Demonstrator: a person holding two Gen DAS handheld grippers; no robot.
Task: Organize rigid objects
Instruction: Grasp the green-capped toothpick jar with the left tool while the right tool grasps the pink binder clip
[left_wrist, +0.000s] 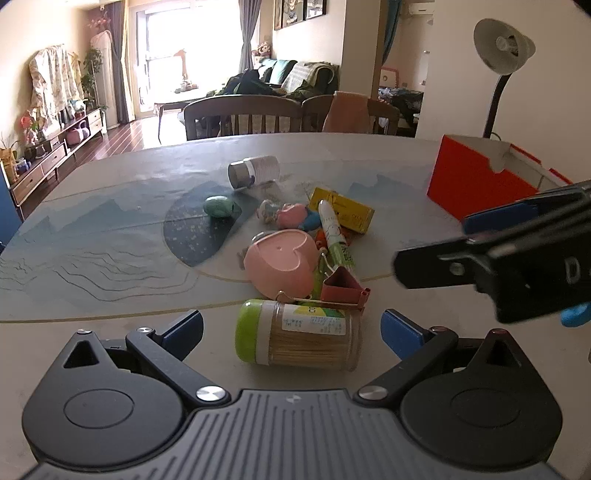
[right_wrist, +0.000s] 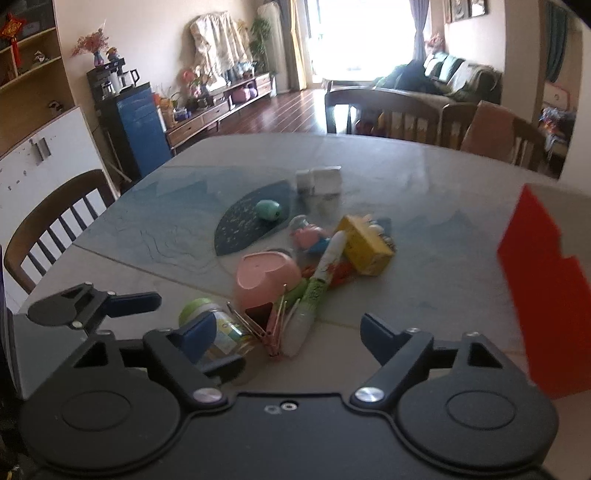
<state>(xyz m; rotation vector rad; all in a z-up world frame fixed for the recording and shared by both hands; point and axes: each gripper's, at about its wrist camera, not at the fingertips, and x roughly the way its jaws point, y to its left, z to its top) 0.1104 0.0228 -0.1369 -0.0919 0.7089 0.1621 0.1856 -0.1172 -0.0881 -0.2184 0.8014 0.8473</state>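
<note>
Above the toothpick jar (left_wrist: 299, 334), left gripper (left_wrist: 291, 330) tilted down, fingers (left_wrist: 184, 328) spread.

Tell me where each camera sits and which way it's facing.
Left wrist: on the left gripper, angled down at the toothpick jar between its open fingers; the right gripper enters at right.
Right wrist: on the right gripper, facing the pile from farther right; the left gripper shows at left.
Shared: jar, pink bowl, red box.

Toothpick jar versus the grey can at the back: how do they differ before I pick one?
The toothpick jar is clear with a green cap and sits nearest the left gripper; the grey can is opaque, white-labelled, and lies at the pile's far edge. The jar touches the red binder clip; the can lies apart. Both lie on their sides.
</note>
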